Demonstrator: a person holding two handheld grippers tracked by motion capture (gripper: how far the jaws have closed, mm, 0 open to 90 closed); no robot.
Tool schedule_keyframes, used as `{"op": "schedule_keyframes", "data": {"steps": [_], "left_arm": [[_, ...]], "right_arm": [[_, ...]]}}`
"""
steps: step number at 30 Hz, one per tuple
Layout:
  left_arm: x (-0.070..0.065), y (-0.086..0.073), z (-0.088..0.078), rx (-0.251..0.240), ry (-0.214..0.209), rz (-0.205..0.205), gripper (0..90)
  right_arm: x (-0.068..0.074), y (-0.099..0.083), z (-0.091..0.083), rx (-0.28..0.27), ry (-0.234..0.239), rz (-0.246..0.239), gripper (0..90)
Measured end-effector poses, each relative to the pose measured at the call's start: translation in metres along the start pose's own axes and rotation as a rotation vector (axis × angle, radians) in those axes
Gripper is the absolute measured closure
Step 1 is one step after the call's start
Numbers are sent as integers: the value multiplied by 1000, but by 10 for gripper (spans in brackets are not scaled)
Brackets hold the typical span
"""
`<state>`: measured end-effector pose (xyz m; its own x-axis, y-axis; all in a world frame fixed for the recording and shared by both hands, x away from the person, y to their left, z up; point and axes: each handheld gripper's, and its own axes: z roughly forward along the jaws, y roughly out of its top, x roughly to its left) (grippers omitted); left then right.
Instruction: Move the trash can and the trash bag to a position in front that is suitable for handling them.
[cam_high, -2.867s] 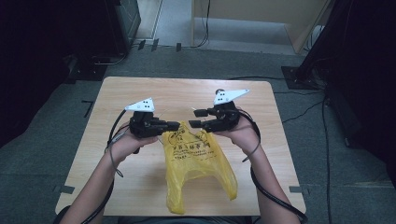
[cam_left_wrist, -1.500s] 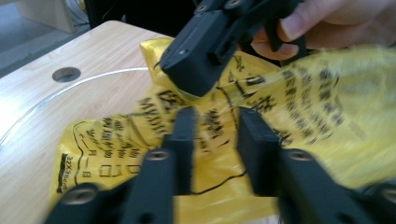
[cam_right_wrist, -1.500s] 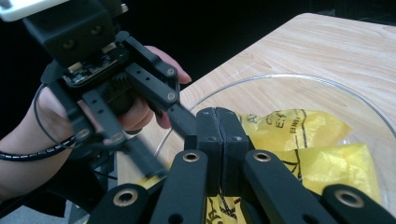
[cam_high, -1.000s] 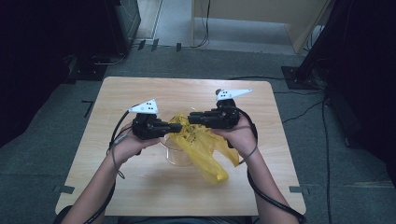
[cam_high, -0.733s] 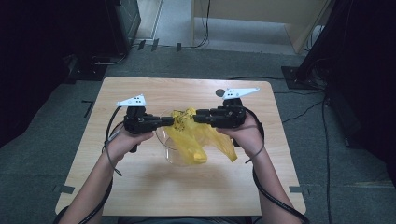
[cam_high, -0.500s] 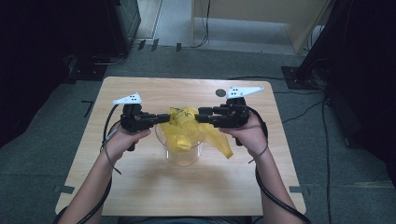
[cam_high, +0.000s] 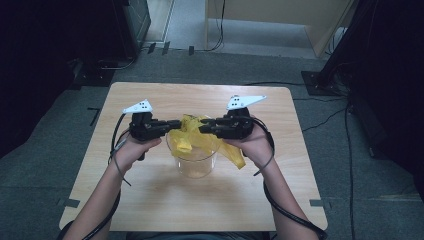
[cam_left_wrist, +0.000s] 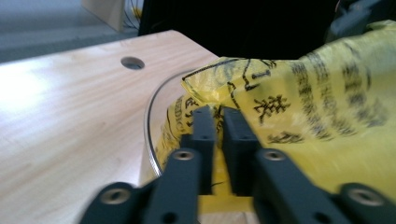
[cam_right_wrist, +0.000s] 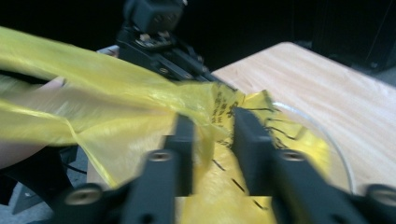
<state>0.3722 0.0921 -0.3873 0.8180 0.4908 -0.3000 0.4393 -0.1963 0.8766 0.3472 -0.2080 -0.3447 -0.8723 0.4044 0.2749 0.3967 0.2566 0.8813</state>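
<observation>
Wooden desk, mid: yellow bag going into clear cup. Left hand-held gripper and right hand-held gripper, jaws narrow, just been shifting, pinch bag. Next: likely push bag down, fold over rim.

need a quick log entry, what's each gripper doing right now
left gripper: jaws just opening, still pinching the yellow bag.
right gripper: jaws just closing on the bag.

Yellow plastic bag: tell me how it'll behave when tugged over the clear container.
The yellow plastic bag is probably floppy: it crumples and drapes over the clear container, a tail hanging past the rim. Thin and translucent, so likely very light, apt to slip or tear. The container looks light too; hard tugs might tip it.
</observation>
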Motion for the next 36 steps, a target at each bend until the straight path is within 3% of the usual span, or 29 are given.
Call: {"op": "schedule_keyframes", "data": {"steps": [2, 3, 4, 7, 12, 16, 19, 22, 26, 31, 34, 36], "left_arm": [[-1, 1, -1, -5, -2, 5, 724], [-1, 2, -2, -13, 2, 12, 724], [-3, 4, -5, -31, 11, 27, 659], [-7, 8, -9, -53, 17, 52, 605], [-20, 16, -9, -79, -7, 98, 569], [-29, 22, -11, -109, -4, 126, 542], [-31, 27, -12, -133, -2, 111, 519], [-34, 26, -11, -111, -40, 116, 515], [-37, 24, -5, -59, -88, 129, 511], [-41, 18, 7, 9, -116, 159, 521], [-45, 15, 13, 48, -126, 187, 594], [-46, 14, 15, 64, -140, 182, 717]], "right_arm": [[-1, -1, 2, 2, -4, 19, 843], [-3, -1, 3, 1, -15, 54, 877], [-6, -2, 5, -8, -40, 82, 887], [-9, -4, 7, -10, -66, 101, 886], [-12, -7, 19, 19, -58, 106, 887], [-8, -7, 27, 64, -38, 78, 886], [-3, -7, 33, 94, -13, 57, 886], [-1, -7, 37, 107, -3, 45, 885], [-6, -6, 33, 60, -52, 68, 878], [-7, -4, 27, 10, -78, 69, 878], [-3, -1, 26, -6, -72, 51, 882], [-1, 0, 25, -6, -86, 35, 879]]}}
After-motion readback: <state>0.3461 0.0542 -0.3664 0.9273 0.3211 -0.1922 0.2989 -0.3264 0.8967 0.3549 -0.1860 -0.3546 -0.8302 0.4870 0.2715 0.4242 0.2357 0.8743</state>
